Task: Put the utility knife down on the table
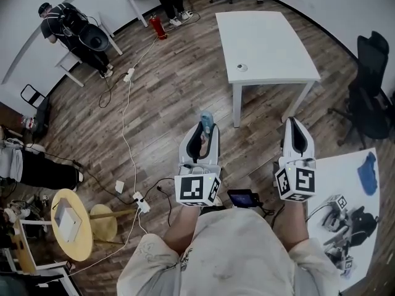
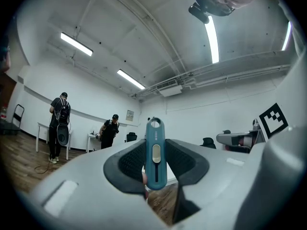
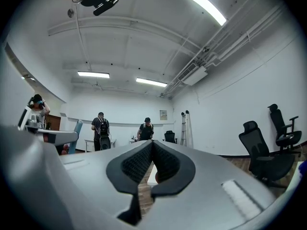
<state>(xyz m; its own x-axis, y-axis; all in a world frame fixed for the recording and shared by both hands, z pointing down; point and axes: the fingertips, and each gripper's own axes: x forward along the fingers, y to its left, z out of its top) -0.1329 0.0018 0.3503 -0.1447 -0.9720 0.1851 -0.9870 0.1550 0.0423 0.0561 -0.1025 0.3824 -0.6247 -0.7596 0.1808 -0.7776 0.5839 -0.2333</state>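
A teal utility knife point(image 2: 154, 153) with a pale slider stands upright between the dark pads of my left gripper point(image 2: 156, 150), which is shut on it. In the head view the knife point(image 1: 207, 121) sticks out beyond the left gripper point(image 1: 203, 135), held in the air above the wooden floor. My right gripper point(image 1: 296, 134) is level beside it, on the right. Its jaws point(image 3: 152, 146) are shut with nothing between them. The white table point(image 1: 265, 42) stands ahead, apart from both grippers, with a small round thing point(image 1: 241, 67) on it.
A second white table point(image 1: 345, 171) at the lower right carries a blue cloth point(image 1: 368, 172) and some gear. A black office chair point(image 1: 370, 91) stands at the right. Cables and a power strip point(image 1: 141, 202) lie on the floor at the left, near a yellow stool point(image 1: 74, 224). People stand at the far left.
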